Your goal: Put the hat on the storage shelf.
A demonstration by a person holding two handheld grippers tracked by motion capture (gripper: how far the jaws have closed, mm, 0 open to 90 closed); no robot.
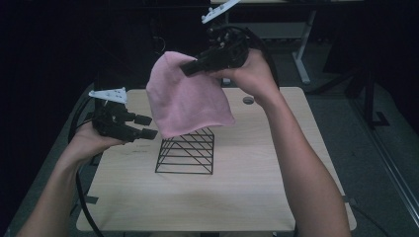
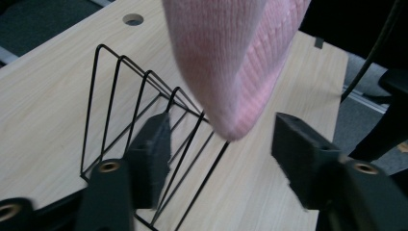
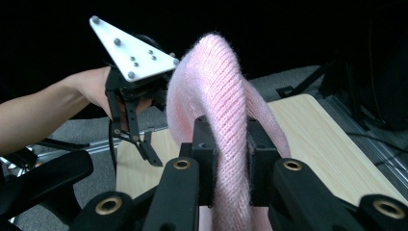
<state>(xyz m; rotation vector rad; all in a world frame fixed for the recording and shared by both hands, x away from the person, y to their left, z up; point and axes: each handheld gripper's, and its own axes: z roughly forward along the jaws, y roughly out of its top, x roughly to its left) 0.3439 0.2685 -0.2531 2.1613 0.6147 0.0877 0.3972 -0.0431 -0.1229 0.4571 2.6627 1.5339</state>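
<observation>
A pink knitted hat (image 1: 185, 98) hangs in the air above a black wire rack (image 1: 187, 152) on the wooden table (image 1: 247, 187). My right gripper (image 1: 190, 66) is shut on the hat's upper edge; in the right gripper view the knit (image 3: 226, 139) is pinched between the two jaws. My left gripper (image 1: 147, 126) is open just left of the hat's lower corner, holding nothing. In the left gripper view the hat's hanging tip (image 2: 235, 72) dangles just above and beyond the spread jaws, with the rack (image 2: 139, 125) behind.
A round cable hole (image 1: 248, 100) sits near the table's far edge. A desk leg and frame (image 1: 301, 59) stand behind the table. The floor around is dark. The left gripper's grey plate (image 3: 132, 50) faces the right gripper's camera.
</observation>
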